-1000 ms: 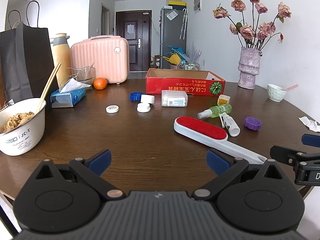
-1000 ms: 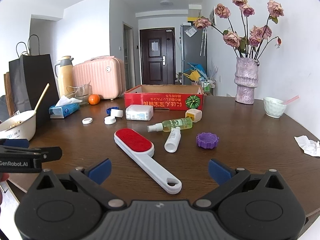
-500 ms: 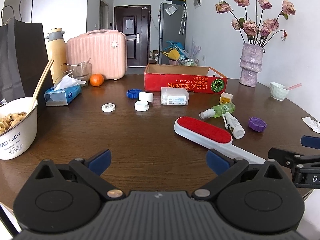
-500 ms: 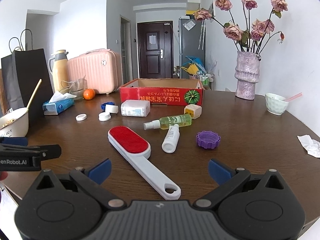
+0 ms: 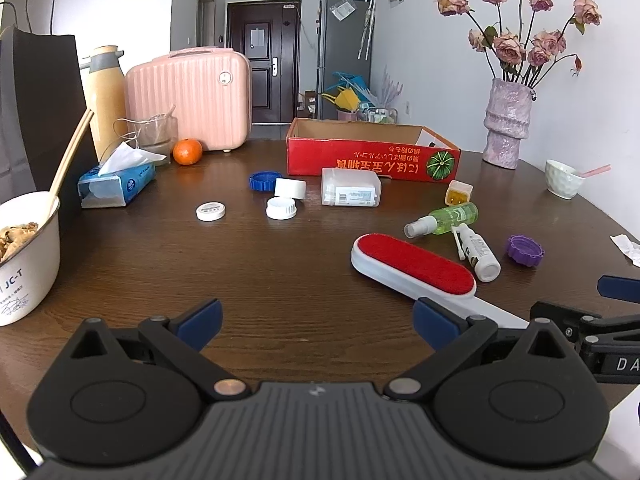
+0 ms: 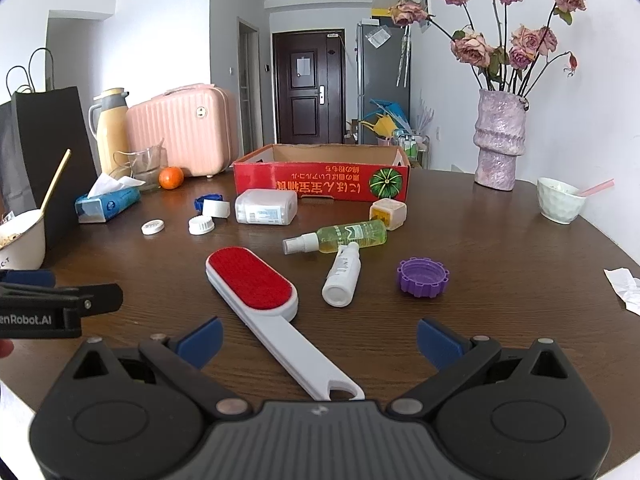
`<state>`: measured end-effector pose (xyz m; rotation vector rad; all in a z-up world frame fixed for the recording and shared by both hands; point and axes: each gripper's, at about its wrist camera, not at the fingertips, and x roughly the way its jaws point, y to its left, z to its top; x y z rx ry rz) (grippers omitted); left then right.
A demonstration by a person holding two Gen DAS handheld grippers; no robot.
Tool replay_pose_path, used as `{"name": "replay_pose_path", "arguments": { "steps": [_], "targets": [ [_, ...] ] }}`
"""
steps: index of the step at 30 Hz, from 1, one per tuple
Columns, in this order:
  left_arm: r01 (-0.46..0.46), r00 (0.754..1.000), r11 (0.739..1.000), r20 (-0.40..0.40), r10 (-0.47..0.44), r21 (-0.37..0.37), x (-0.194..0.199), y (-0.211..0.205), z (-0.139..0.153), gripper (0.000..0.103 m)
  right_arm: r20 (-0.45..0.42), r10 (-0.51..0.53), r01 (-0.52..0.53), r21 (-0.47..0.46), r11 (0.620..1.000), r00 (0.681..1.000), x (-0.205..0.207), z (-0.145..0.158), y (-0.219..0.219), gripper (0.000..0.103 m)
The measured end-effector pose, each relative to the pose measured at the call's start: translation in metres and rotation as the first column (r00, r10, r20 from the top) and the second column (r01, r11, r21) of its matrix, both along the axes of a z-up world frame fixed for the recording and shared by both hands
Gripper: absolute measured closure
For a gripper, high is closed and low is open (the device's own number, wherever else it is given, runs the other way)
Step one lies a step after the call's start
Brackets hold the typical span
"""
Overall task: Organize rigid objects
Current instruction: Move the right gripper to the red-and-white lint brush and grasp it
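Note:
A red and white lint brush (image 6: 256,288) lies on the dark table, its handle reaching between the fingers of my open right gripper (image 6: 319,338). Beyond it lie a white bottle (image 6: 342,276), a green spray bottle (image 6: 340,236), a purple cap (image 6: 422,277), a yellow cube (image 6: 388,213), a white plastic box (image 6: 266,207) and several small caps (image 6: 201,225). An open red cardboard box (image 6: 320,182) stands behind them. My left gripper (image 5: 316,320) is open and empty, left of the brush (image 5: 412,266).
A bowl of food with a chopstick (image 5: 24,256), a tissue pack (image 5: 116,182), an orange (image 5: 187,152), a pink case (image 5: 188,94), a thermos and a black bag line the left. A vase of roses (image 6: 498,140), a small bowl (image 6: 560,200) and crumpled paper (image 6: 624,288) stand right.
Both grippers have moved forward over the table, so the objects look nearer. The brush handle now lies between my right gripper's fingers. Nothing on the table has moved.

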<state>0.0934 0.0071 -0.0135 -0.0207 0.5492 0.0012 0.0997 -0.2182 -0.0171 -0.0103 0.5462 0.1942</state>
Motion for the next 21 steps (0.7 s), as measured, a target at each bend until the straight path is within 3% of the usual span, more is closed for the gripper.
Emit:
{"name": "replay_pose_path", "arguments": {
  "steps": [21],
  "targets": [
    [-0.033,0.997,0.999,-0.071,0.031,-0.017,0.049,0.018,-0.014,0.000,-0.075,0.064,-0.066,-0.025,0.998,0.995,0.054,-0.017,0.028,0.000]
  ]
}}
